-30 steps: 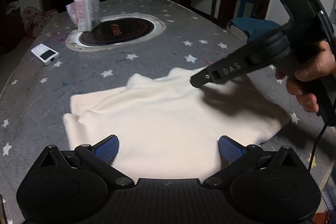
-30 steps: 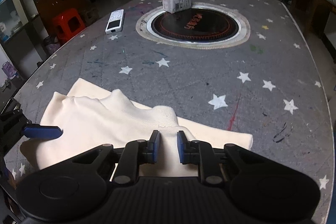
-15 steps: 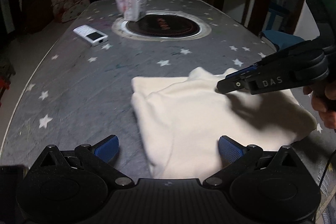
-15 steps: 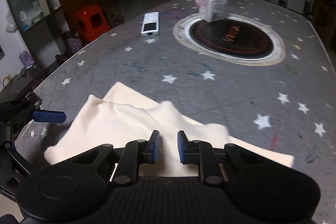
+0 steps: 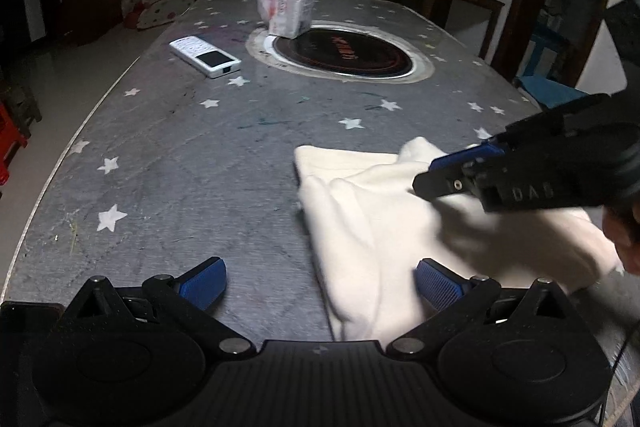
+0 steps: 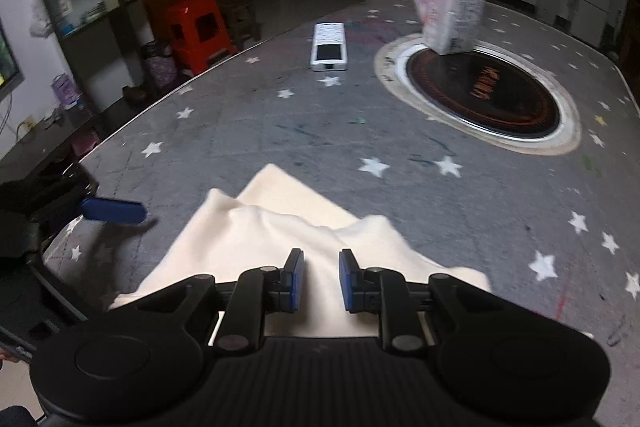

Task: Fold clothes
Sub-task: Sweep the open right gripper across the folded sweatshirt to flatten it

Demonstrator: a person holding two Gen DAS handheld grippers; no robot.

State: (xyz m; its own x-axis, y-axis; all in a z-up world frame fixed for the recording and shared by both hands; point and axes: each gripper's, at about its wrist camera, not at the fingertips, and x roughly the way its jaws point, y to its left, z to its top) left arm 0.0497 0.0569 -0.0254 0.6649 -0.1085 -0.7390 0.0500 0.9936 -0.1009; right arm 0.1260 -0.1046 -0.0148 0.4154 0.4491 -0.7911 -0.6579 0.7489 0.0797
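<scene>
Lying on the near part of the grey, star-printed surface [image 5: 192,155], the cream garment [image 5: 384,227] is partly folded, one layer doubled over another with a rumpled ridge along its upper edge. In the right wrist view the same cream garment [image 6: 280,239] shows a flat corner poking out toward the middle of the surface, under the raised fold.

Left gripper [image 5: 320,281]: fingers spread wide, holding nothing. Its blue right pad [image 5: 438,283] sits over the garment's near edge; its left pad [image 5: 204,279] is over bare surface. Contact with the cloth not clear from this angle.

Right gripper [image 6: 320,281]: blue pads drawn close with a narrow gap, cream cloth showing between them. Looks like a pinch on a fold of the garment, though the blur leaves the actual grip uncertain. Seen from the left wrist camera, the right gripper [image 5: 448,171] reaches in from the right, tips at the rumpled ridge.

Farther back: a round black cooktop [image 5: 344,53] set into the surface, a white plastic-wrapped package [image 5: 290,5] standing at its far rim, and a white remote control [image 5: 204,57] lying just left of it, well apart from the garment. An orange stool [image 6: 196,31] stands on the floor beyond the edge.
</scene>
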